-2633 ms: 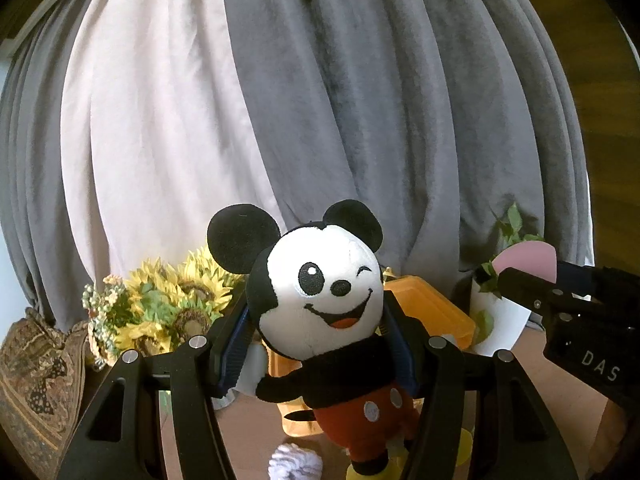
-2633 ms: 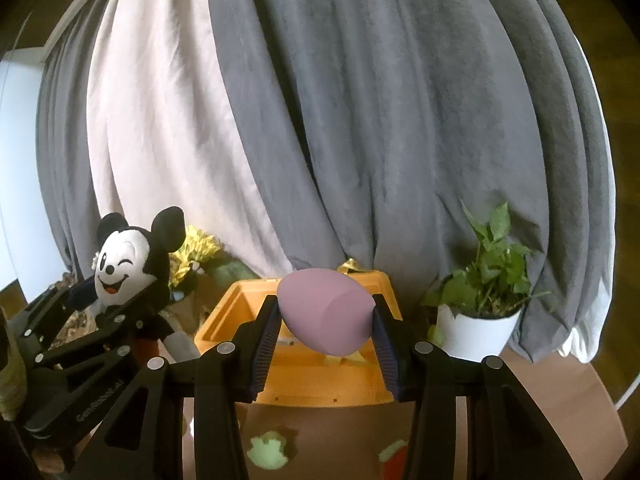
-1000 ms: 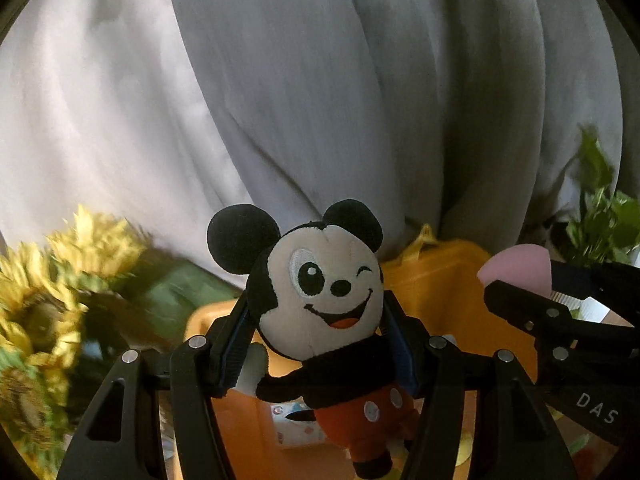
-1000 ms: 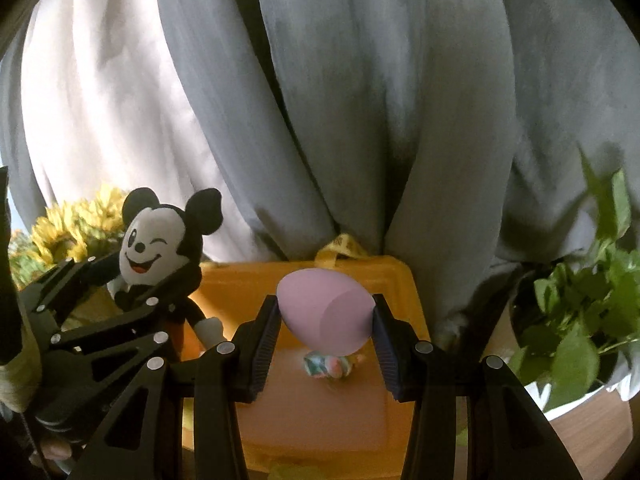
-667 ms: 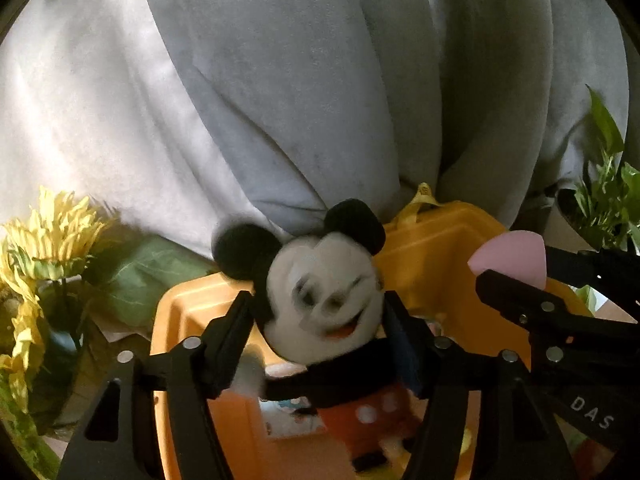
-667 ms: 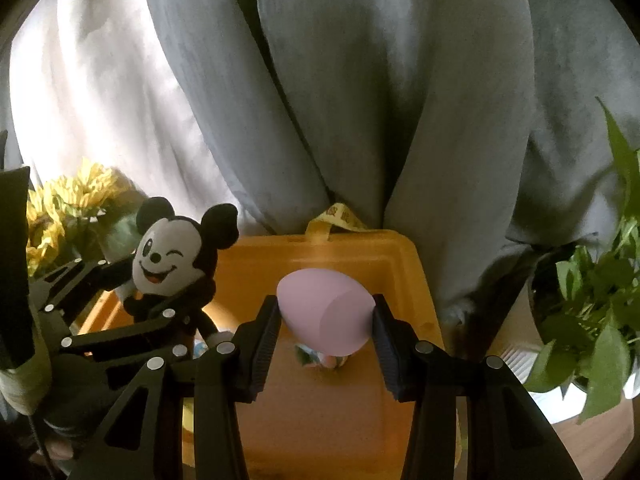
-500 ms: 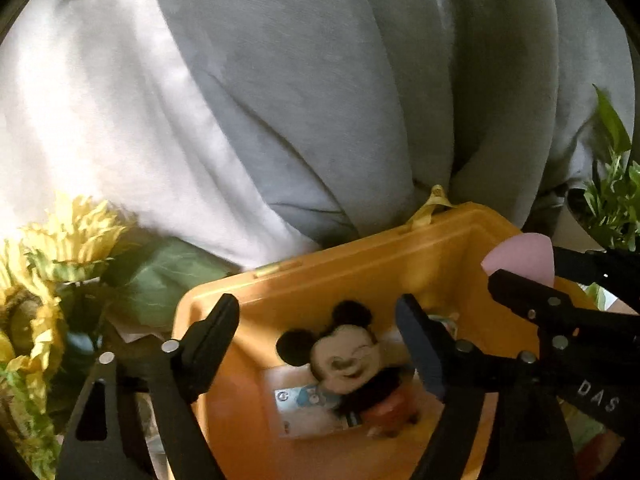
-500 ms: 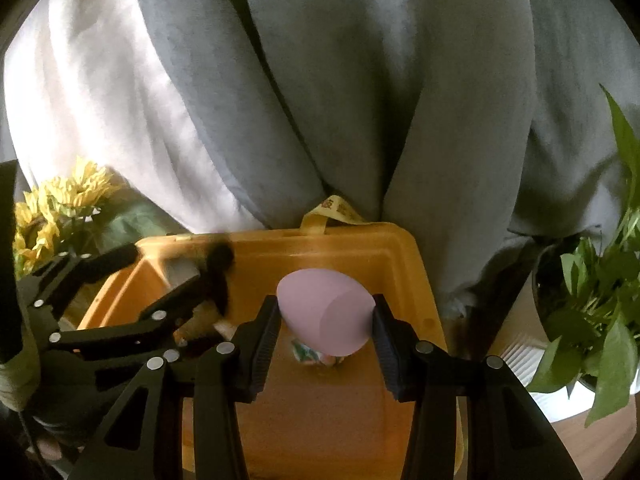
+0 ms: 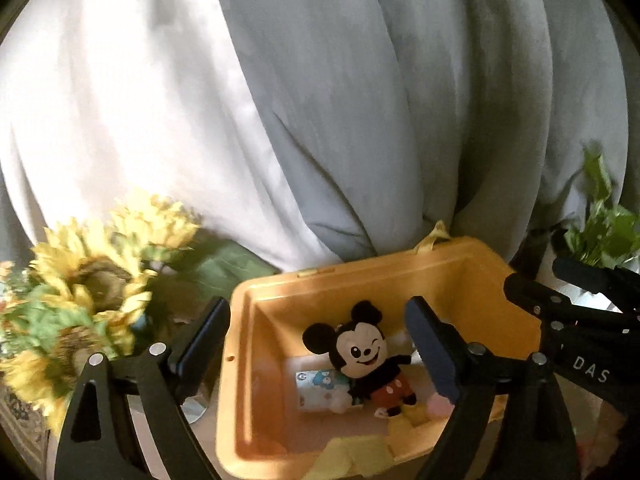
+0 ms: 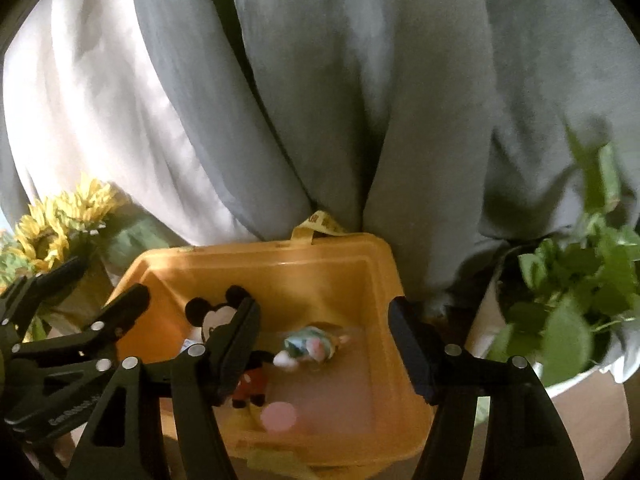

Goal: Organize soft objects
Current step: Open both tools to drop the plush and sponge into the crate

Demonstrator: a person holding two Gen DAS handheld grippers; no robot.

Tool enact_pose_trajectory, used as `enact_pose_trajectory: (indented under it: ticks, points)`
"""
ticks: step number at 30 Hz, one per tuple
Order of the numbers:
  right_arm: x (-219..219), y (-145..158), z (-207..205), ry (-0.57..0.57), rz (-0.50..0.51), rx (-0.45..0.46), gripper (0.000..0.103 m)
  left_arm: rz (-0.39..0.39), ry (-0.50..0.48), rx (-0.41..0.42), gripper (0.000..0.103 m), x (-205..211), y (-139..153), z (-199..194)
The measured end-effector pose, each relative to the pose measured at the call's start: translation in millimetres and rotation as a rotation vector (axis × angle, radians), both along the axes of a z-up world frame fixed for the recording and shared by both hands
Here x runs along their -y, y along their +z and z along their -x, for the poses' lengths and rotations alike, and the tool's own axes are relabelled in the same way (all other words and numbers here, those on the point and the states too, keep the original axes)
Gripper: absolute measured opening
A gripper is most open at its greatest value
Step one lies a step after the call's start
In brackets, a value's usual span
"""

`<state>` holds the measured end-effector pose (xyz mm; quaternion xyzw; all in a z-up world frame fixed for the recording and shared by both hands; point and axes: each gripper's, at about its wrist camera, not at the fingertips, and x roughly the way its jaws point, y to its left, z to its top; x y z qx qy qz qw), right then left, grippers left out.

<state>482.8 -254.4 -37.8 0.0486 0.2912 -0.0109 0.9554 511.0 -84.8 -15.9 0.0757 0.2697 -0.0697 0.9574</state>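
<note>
Item: orange bin (image 10: 384,264), two soft objects deposited.
Mouse plush (image 9: 366,354) lies face-up on the bin floor, long axis slanting toward the near right corner; pink sponge (image 10: 279,417) rests just beside its feet. Left gripper (image 9: 318,344) and right gripper (image 10: 324,340) both hover above, jaws just opened wide, nothing between them; right gripper nearer the sponge.

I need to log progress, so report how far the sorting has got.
Done: the mouse plush, the pink sponge and a small pastel toy lie in the yellow bin.
In hand: nothing. The left gripper and right gripper have just been opening, with nothing between their jaws.
Left: whether more soft things wait outside the bin cannot be told.
</note>
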Motion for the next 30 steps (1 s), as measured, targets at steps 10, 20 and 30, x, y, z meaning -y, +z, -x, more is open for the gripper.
enact_pose_trajectory:
  ticks: [10,20,30]
  points:
    - [0,32,51,-0.052,0.030,0.084,0.072,0.024,0.026,0.085,0.090,-4,35,58]
    - [1,44,105,-0.098,0.050,0.132,0.076,0.018,0.062,0.117,0.090,-10,47,116]
    - [1,43,151,-0.125,0.075,0.180,0.076,0.026,0.123,0.102,0.090,-20,40,164]
